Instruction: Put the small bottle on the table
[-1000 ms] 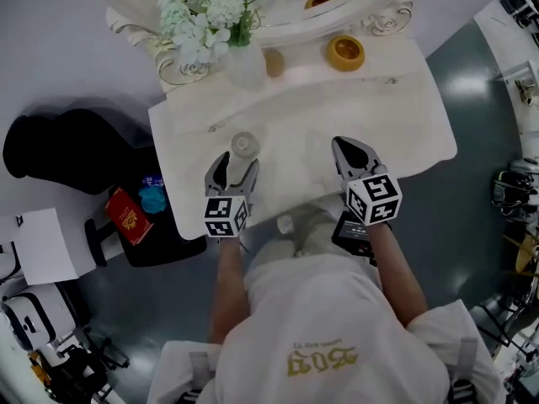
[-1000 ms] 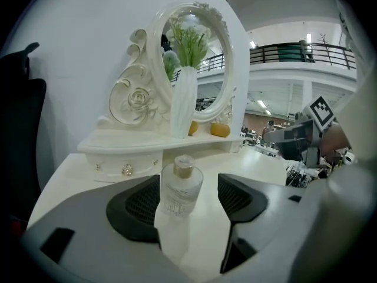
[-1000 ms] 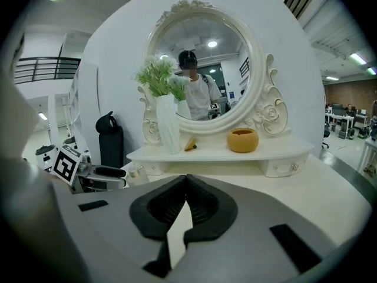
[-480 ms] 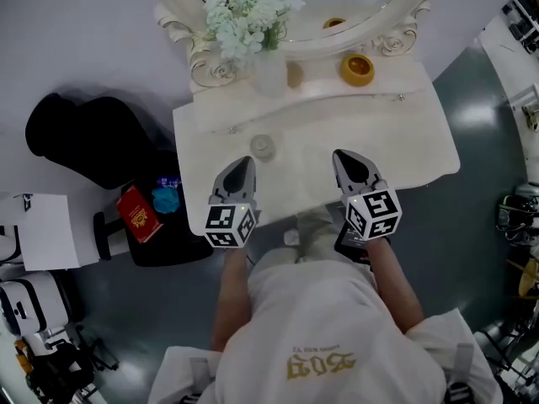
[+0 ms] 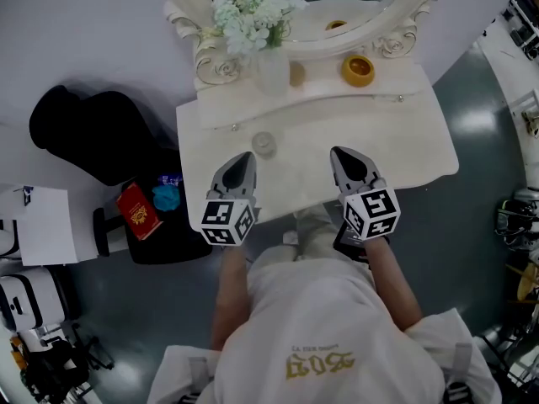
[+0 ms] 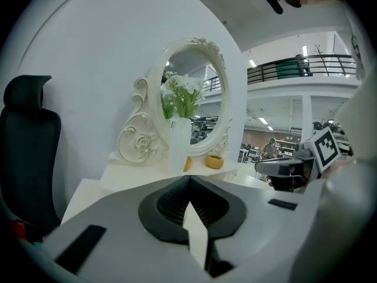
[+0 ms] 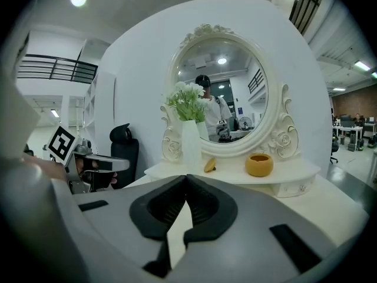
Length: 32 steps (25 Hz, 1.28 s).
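Note:
The small clear bottle point(image 5: 264, 144) stands upright on the white dressing table point(image 5: 404, 141), left of the middle. My left gripper point(image 5: 242, 156) sits just short of it toward me, apart from it, its jaws shut with nothing between them. In the left gripper view the left gripper point(image 6: 188, 178) shows closed jaws, and the bottle is not seen there. My right gripper point(image 5: 341, 152) hovers over the table's front right part, also shut and empty. The right gripper point(image 7: 187, 177) points at the mirror.
An oval mirror point(image 5: 337, 7) rises at the back of the table, with a vase of white flowers point(image 5: 271, 70) and a yellow bowl point(image 5: 358, 70) on its shelf. A black chair point(image 5: 84, 137) stands to the left, with a red booklet point(image 5: 136, 213) and a blue object point(image 5: 166, 198) on a low stand.
The left gripper, earlier open around the bottle, has let it go, drawn back toward me and shut. The bottle stays standing on the table.

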{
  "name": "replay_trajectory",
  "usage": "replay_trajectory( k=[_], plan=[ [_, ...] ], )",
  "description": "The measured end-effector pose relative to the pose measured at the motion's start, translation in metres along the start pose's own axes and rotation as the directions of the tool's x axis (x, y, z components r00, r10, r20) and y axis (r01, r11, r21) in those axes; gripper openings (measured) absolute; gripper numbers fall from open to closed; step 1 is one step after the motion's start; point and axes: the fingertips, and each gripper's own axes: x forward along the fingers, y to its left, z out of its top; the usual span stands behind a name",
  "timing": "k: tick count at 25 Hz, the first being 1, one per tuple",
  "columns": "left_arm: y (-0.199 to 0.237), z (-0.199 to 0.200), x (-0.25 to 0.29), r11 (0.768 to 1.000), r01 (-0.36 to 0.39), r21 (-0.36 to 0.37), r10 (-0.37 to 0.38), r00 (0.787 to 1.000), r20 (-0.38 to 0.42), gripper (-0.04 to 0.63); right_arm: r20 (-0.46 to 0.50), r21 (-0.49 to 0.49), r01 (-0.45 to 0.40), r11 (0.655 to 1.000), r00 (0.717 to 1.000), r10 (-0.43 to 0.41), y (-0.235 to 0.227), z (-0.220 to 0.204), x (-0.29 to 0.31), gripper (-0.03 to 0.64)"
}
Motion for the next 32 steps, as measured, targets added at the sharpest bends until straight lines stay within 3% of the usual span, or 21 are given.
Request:
replay_trajectory(
  k=[8,18,32],
  plan=[
    [0.003,-0.010,0.001,1.000,-0.026,0.009,0.026,0.999,-0.026,0.015,-0.004,0.017,-0.012,1.000,1.000,0.012,0.001,-0.003,-0.001,0.012],
    [-0.002,-0.016,0.004,0.994,-0.026,0.110,0.034,0.997,-0.070,0.015,-0.051,-0.024,-0.032,0.999,0.998,0.030,0.009,-0.012,0.002,0.012],
    [0.010,-0.020,-0.001,0.997,-0.044,0.069,0.049,0.996,-0.069,0.015,-0.056,-0.019,-0.057,0.998,0.997,0.056,0.019,-0.013,0.009,0.012]
  ],
)
